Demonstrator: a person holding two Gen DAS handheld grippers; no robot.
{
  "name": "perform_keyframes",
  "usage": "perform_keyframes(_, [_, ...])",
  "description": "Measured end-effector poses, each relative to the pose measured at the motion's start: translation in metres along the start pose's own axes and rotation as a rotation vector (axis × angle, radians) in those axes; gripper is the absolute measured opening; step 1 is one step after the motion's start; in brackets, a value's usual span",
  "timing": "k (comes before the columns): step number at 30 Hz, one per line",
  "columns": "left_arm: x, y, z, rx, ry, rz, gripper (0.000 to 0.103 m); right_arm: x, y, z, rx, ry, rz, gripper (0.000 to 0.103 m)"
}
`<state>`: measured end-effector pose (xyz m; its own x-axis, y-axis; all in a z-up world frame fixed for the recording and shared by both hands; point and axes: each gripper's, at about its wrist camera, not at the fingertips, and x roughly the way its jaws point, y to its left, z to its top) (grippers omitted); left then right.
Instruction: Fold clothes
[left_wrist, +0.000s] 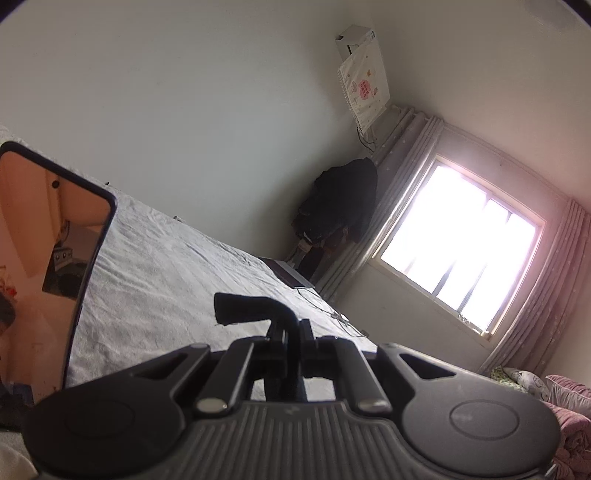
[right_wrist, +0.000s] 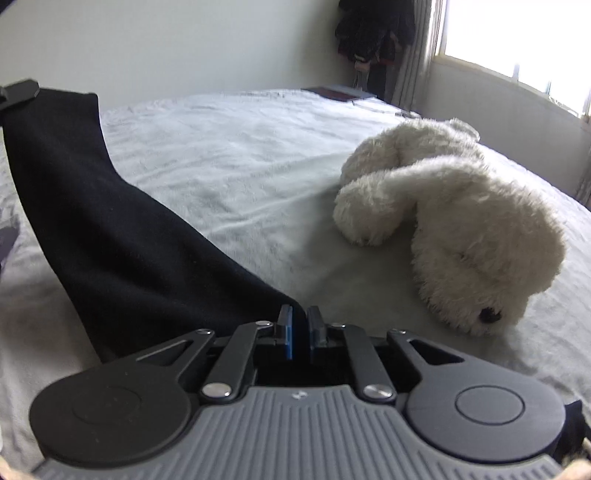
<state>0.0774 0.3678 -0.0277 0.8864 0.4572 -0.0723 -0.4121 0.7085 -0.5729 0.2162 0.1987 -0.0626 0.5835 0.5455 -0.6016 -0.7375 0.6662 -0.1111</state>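
**Black garment stretched between two grippers over the bed**

Left wrist view: the left gripper (left_wrist: 291, 332) has its fingers pressed together on a fold of the black garment (left_wrist: 243, 308). A short end of the cloth sticks out to the left past the fingertips, and more of it shows dark between the finger bases below. The camera is tilted, so the bed (left_wrist: 166, 266) with its pale grey cover slopes across the frame. A mirror (left_wrist: 48, 258) with a dark rim stands at the left edge. At the far side of the bed lies a flat dark book or laptop (left_wrist: 288, 275), with a thin cable trailing beside it. Dark clothes (left_wrist: 343, 206) hang in the corner next to pale curtains (left_wrist: 402, 177) and a bright window (left_wrist: 461, 251). A calendar (left_wrist: 364, 90) hangs high on the wall. Pink bedding (left_wrist: 569, 413) is bunched at the lower right.

Right wrist view: the right gripper (right_wrist: 300, 328) pinches the lower corner of the black garment (right_wrist: 110, 221) between its blue-padded fingers (right_wrist: 287, 332). The cloth runs up and left as a taut band, lifted off the bed (right_wrist: 221, 166), to a black part at the top left edge. A white plush dog (right_wrist: 454, 221) lies on its side on the bed, to the right of the gripper and apart from the garment.
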Motion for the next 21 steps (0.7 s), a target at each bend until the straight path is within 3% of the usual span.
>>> perform_keyframes(1, [0.001,0.000,-0.001,0.000,0.007,0.004,0.005,-0.007,-0.002,0.000,0.016,-0.010,-0.008,0.016])
perform_keyframes(3, [0.001,0.001,0.000,-0.002,0.006,0.004,0.005,-0.021,-0.007,-0.001,0.048,-0.030,-0.025,0.028])
perform_keyframes(4, [0.000,0.001,0.000,-0.003,0.003,0.002,0.005,-0.028,-0.010,-0.001,0.064,-0.040,-0.033,0.041])
perform_keyframes(11, [-0.010,0.008,-0.003,-0.013,-0.006,-0.013,0.005,-0.080,-0.029,-0.019,0.205,-0.052,-0.082,0.044])
perform_keyframes(16, [-0.016,0.006,0.003,-0.030,-0.018,-0.063,0.005,-0.076,-0.012,-0.028,0.278,-0.046,0.090,0.043])
perform_keyframes(21, [-0.024,0.000,0.009,-0.075,-0.007,-0.231,0.005,-0.072,0.006,-0.036,0.350,-0.040,0.264,0.043])
